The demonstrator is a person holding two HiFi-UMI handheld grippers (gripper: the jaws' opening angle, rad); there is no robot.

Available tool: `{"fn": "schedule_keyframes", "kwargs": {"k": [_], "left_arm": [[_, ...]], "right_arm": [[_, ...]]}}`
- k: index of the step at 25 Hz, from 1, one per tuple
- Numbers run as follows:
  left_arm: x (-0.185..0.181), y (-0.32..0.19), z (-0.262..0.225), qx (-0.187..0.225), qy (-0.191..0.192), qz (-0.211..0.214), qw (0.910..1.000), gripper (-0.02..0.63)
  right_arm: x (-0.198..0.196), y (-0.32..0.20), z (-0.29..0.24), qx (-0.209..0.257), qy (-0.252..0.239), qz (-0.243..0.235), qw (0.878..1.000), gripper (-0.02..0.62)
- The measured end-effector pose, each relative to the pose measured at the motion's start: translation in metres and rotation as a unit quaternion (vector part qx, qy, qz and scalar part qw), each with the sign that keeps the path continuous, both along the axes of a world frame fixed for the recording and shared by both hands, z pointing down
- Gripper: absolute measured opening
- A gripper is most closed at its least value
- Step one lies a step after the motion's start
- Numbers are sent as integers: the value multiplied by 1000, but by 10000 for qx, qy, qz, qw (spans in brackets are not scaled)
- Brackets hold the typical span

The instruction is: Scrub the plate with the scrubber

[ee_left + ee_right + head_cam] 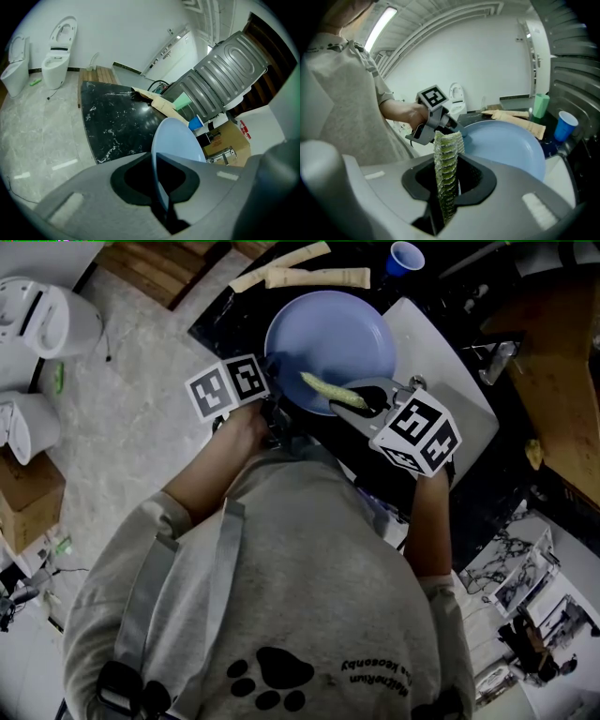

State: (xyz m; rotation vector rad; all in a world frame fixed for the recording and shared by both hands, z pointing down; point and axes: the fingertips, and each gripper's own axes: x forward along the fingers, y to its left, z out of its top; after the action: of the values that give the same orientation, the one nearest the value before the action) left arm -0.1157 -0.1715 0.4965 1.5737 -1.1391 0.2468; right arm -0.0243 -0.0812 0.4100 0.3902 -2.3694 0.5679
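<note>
Nearest, a grey-shirted back (281,596); just past it, one blue plate (337,334) on the black counter (225,320), with the left hand-held gripper (159,187) clamped on its near-left rim and the right hand-held gripper (447,187) clamped on one green scrubber (333,392) lying across its near side. Behind the plate, two tan packets (319,277) and one blue cup (405,257), contents unseen. Right of the plate, bare white board (441,371); left of the plate, the counter's edge close by.
</note>
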Motion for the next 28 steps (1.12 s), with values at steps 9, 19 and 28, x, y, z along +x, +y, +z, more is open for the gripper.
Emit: {"fn": "schedule_keyframes", "kwargs": {"k": [9,19,28], "left_arm": [[-1,0,1,43,136,83,9999,21],[8,0,-1,264,272,397,9985,21],[30,-7,-19,609,399,798,9942,20]], "right_arm": [[34,-36,-30,1347,-805,2008,9670,67],[80,-44,-36,2065,-847,3261,9186,67],[106,-39,-35,2137,-763,3753,8987,67]]}}
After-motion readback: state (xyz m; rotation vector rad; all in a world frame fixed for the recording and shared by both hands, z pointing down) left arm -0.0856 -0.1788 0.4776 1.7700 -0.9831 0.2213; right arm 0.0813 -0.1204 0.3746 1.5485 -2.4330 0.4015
